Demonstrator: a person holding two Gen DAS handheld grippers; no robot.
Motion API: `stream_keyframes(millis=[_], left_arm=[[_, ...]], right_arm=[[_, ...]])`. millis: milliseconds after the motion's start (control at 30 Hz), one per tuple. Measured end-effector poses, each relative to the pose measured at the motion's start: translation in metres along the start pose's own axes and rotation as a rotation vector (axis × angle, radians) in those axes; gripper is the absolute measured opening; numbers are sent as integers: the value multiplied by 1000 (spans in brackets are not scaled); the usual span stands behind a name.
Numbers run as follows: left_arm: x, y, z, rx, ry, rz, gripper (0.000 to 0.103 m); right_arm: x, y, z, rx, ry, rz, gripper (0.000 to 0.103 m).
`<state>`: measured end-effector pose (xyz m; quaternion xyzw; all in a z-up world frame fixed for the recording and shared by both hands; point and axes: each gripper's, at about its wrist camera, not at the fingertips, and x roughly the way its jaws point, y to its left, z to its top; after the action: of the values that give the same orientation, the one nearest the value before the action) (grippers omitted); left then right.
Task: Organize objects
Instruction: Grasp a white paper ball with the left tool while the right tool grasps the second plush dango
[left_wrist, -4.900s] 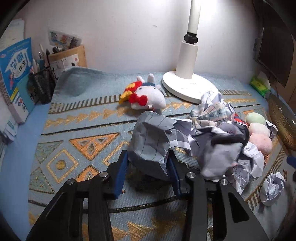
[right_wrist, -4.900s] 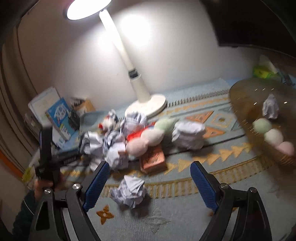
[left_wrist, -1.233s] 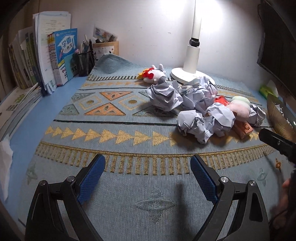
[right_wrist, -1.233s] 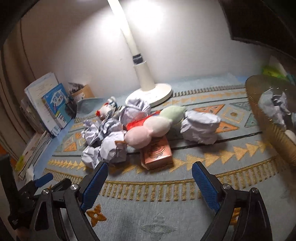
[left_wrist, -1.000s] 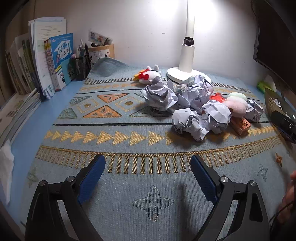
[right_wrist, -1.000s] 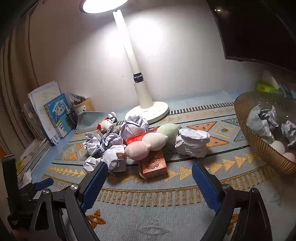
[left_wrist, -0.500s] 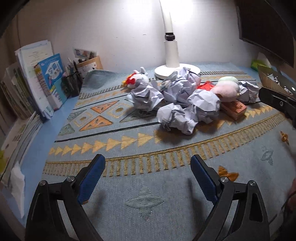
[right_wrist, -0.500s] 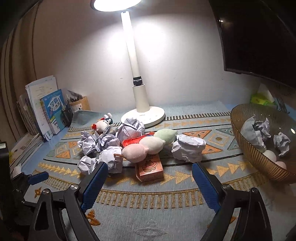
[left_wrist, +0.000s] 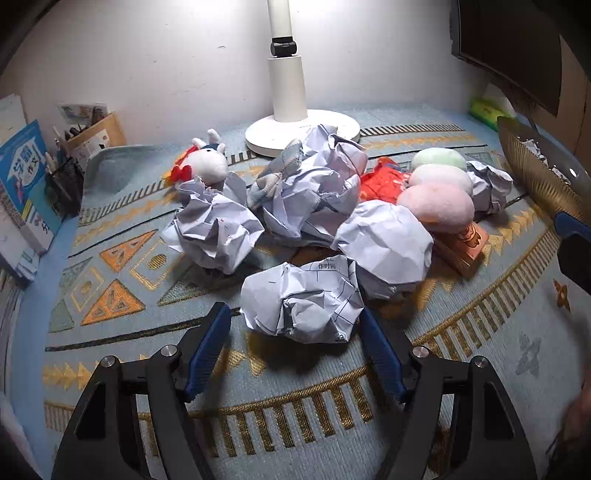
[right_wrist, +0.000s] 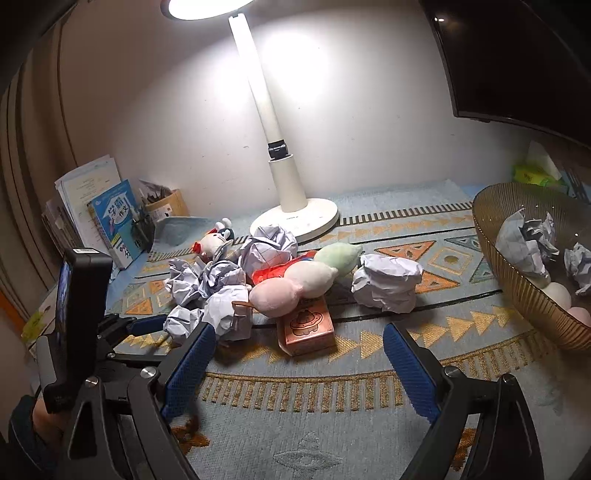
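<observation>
On the patterned mat, a crumpled paper ball (left_wrist: 303, 299) lies between the blue pads of my left gripper (left_wrist: 292, 311). The jaws are closing; the right pad is at the ball's edge, and a gap shows beside the left pad. Behind the ball is a pile of several more paper balls (left_wrist: 314, 184), three plush dumplings (left_wrist: 437, 206), an orange box (left_wrist: 461, 247) and a red packet (left_wrist: 384, 181). My right gripper (right_wrist: 299, 332) hovers open in front of the orange box (right_wrist: 306, 325), with nothing between its pads. The brown basket (right_wrist: 517, 288) at the right holds paper balls and plush balls.
A white lamp (left_wrist: 288, 92) stands at the back, with a plush bunny (left_wrist: 207, 162) to its left. Books (left_wrist: 22, 184) and a pen holder (left_wrist: 62, 184) line the left edge. A dark monitor (left_wrist: 509, 48) hangs over the basket. A hand and sleeve (right_wrist: 26, 424) hold the left gripper.
My left gripper has moved forward up to the paper pile, and its jaws have narrowed around the nearest ball. My right gripper has stayed where it was, still open.
</observation>
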<state>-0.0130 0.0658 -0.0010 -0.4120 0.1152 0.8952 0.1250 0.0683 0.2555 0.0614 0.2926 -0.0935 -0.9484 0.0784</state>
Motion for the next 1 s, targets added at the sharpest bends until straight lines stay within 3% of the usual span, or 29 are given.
stream_keyframes(millis=[100, 133, 167, 267, 400, 500, 567, 667, 933, 1000], left_arm=[[3, -9, 5, 36, -6, 9, 70], [3, -11, 8, 41, -18, 10, 67], [5, -11, 9, 34, -17, 1, 54], [-3, 0, 6, -30, -35, -31, 51], [-35, 24, -13, -140, -86, -44, 51], [-54, 39, -31, -208, -146, -11, 51], [-57, 44, -39, -219, -180, 15, 51], [-56, 58, -43, -306, -186, -75, 51], [-63, 71, -52, -368, -235, -145, 52], [-63, 73, -53, -375, -243, -159, 52]], right_arm=[[1, -1, 0, 8, 6, 0, 91], [1, -2, 0, 13, 10, 3, 91], [2, -3, 0, 19, 15, 7, 91], [5, -7, 1, 37, 38, 38, 91], [32, -10, -2, 100, 195, 16, 91], [30, -3, 6, 74, 154, -20, 87], [38, 3, 18, 66, 197, -50, 86], [59, 1, 37, 163, 254, 3, 86], [117, 0, 58, 278, 310, -92, 86], [127, 6, 58, 235, 312, -107, 72]])
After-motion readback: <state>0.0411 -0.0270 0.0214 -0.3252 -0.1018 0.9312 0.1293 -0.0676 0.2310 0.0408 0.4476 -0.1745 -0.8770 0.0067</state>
